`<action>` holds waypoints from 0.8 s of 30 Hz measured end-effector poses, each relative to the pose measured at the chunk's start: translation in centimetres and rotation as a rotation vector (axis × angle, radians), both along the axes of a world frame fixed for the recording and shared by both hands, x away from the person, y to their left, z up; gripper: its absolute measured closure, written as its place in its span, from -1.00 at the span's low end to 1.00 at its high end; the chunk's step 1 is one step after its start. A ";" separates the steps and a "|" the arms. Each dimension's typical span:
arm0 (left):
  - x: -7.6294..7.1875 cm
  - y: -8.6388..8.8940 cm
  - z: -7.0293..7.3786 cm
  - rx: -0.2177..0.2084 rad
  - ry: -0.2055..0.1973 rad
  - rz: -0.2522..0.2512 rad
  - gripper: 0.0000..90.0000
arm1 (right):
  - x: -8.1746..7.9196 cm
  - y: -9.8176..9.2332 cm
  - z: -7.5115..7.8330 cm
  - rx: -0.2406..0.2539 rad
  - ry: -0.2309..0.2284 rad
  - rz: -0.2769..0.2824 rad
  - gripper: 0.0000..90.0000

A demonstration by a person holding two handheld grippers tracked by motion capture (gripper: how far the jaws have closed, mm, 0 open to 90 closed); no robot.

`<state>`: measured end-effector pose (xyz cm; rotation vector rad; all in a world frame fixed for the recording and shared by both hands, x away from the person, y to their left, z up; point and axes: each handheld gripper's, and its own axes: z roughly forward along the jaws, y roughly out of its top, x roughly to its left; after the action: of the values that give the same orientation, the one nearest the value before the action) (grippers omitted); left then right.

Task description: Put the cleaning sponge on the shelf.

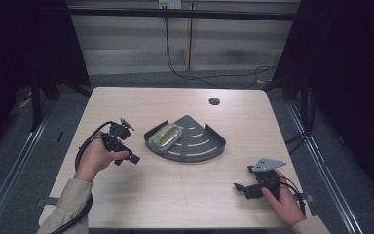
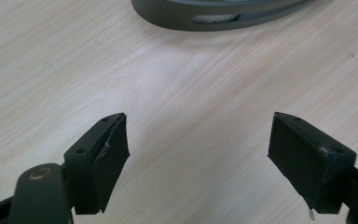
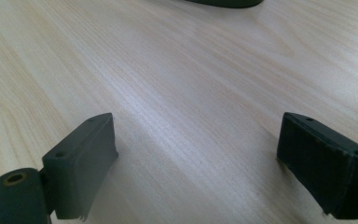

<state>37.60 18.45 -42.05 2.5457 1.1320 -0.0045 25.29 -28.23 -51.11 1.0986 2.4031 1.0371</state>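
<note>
Grey fan-shaped rack (image 1: 195, 141) sits mid-table on the pale wood table (image 1: 175, 190) — a yellowish oval dish (image 1: 164, 137) lies in its left part. Left gripper (image 1: 129, 158) hangs just left of the rack, jaws spread wide with bare tabletop between them; in the left gripper view the rack's curved rim (image 2: 214, 16) lies just ahead. Right gripper (image 1: 241, 189) rests low near the front right edge, well apart from the rack — jaws wide, empty.

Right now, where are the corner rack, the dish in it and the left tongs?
corner rack (image 1: 209, 147): high view, curved front rim.
dish (image 1: 166, 136): high view, yellowish inside.
left tongs (image 2: 198, 154): left gripper view, midway between the open tips.
</note>
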 end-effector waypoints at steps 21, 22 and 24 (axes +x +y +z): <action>-1.4 2.0 -3.0 -0.011 0.013 0.023 -0.56 | 0.0 0.0 0.0 -0.001 0.000 0.000 -0.75; -1.5 2.0 -3.2 -0.013 0.011 0.022 -0.56 | 0.0 0.0 0.0 0.000 0.000 0.000 -0.75; -1.7 2.2 -3.6 -0.022 0.004 0.031 -0.56 | 0.0 0.0 0.0 -0.002 0.000 -0.001 -0.75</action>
<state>35.92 20.62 -45.68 2.5100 1.1665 -0.0140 25.29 -28.23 -51.10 1.0992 2.4026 1.0338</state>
